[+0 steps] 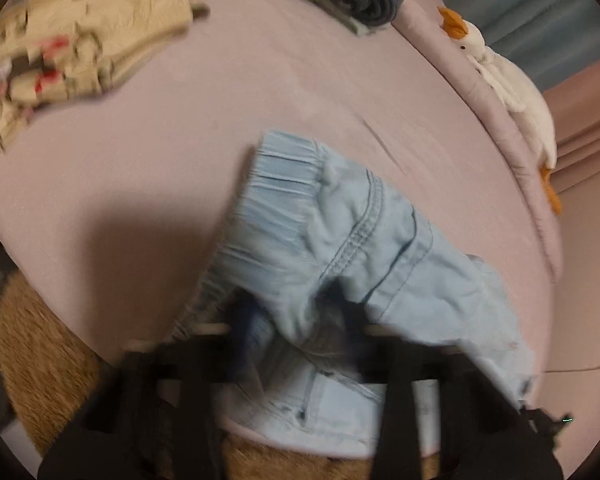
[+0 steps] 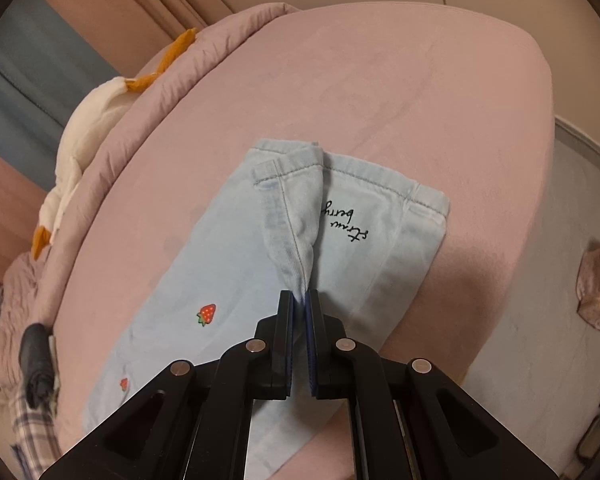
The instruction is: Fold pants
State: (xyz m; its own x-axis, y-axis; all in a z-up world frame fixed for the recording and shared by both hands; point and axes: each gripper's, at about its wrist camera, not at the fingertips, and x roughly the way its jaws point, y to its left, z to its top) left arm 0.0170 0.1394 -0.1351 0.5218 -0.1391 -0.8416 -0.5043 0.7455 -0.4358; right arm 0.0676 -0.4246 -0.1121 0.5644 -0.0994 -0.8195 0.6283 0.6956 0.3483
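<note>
Right tool [image 2: 300, 300] clamped on pants [image 2: 236, 264] hem; left tool [image 1: 296, 320] pinching waistband end, blurred.

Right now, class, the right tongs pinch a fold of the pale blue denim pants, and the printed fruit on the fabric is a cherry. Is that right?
Not quite. The right wrist view shows the right tongs pinching the pale blue denim pants, but the printed fruit is a red strawberry.

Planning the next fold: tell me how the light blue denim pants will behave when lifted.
Probably floppy: the light blue denim pants drape in a peak from the right gripper. Likely light, since a small pinch raises the hem. The elastic waistband looks gathered, so it may bunch.
</note>
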